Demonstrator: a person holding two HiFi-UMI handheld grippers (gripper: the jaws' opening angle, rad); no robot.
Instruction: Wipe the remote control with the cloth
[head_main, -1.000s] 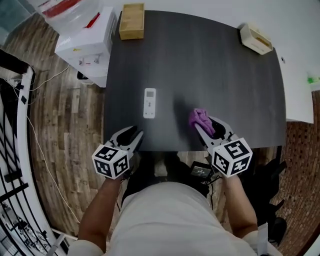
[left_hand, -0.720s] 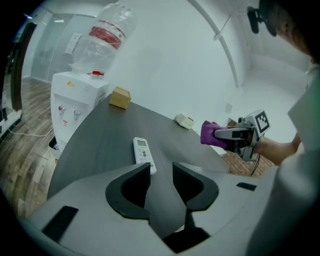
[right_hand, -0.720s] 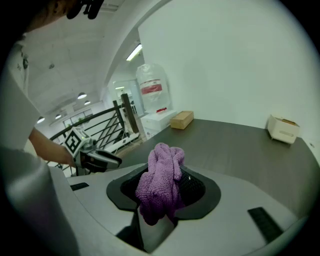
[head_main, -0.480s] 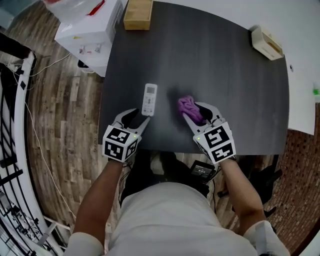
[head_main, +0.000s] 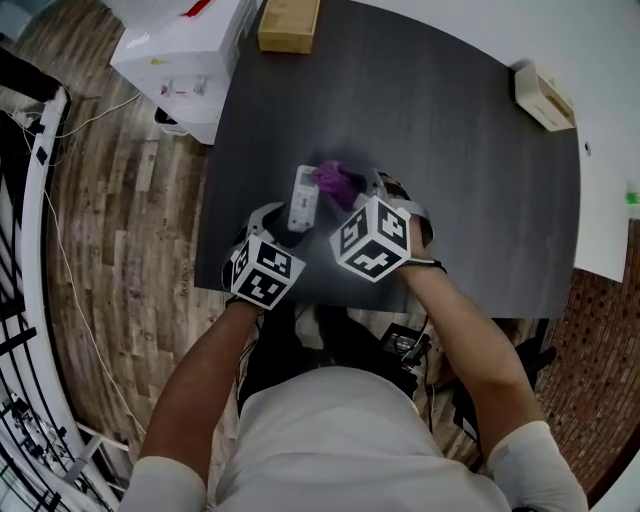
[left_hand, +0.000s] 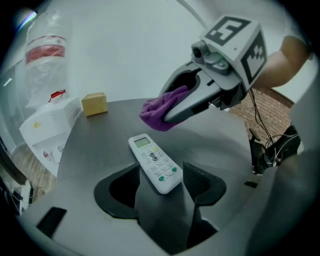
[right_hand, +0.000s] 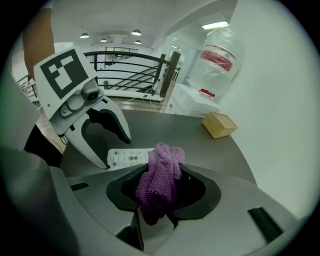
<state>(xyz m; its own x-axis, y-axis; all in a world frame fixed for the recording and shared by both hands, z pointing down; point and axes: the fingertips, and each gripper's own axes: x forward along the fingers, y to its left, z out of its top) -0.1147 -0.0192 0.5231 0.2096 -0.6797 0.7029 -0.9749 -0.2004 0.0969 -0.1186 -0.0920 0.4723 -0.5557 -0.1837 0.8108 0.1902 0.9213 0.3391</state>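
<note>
Two grippers, one remote control, one cloth and one table are counted; nearest, the left gripper (left_hand: 162, 177) is set at the remote control's (left_hand: 154, 162) near end, its jaws opening with that end between them, untouched by the pads; the remote control is seen white and slim, with a small screen and green buttons, flat on the dark table (head_main: 450, 180); the purple cloth (left_hand: 159, 113) is pinched in the right gripper (right_hand: 163, 171) just beside the remote control's far half; one wooden box (head_main: 288, 25) is seen well beyond the remote control; a second ago both grippers were nearer the person, apart from the remote control.
</note>
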